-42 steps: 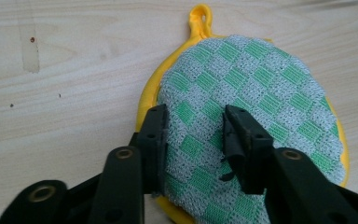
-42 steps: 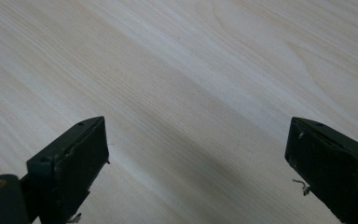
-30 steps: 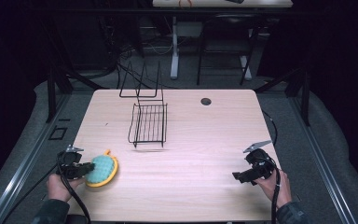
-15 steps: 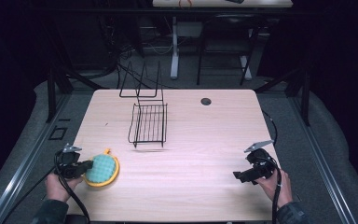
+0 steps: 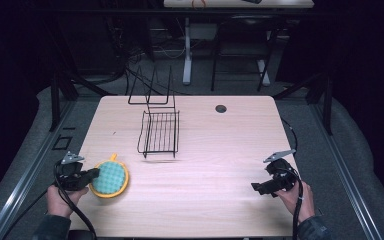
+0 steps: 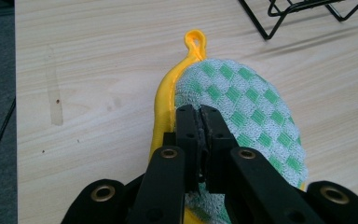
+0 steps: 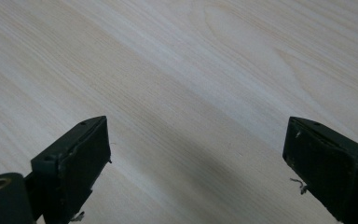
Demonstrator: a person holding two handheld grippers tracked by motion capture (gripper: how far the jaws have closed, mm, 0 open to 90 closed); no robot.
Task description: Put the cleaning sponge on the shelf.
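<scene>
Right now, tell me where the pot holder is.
In the high view the pot holder lies at the table's near left corner, pinched at its edge in the left gripper's shut jaws, nearer the person than the black wire rack.

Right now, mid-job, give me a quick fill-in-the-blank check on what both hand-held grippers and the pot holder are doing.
1. The left hand-held gripper is shut on the ____ of the pot holder.
2. The pot holder's yellow loop points toward the wire ____.
3. The right hand-held gripper is ____, with bare table between its jaws.

Missing words: edge; rack; open
</scene>
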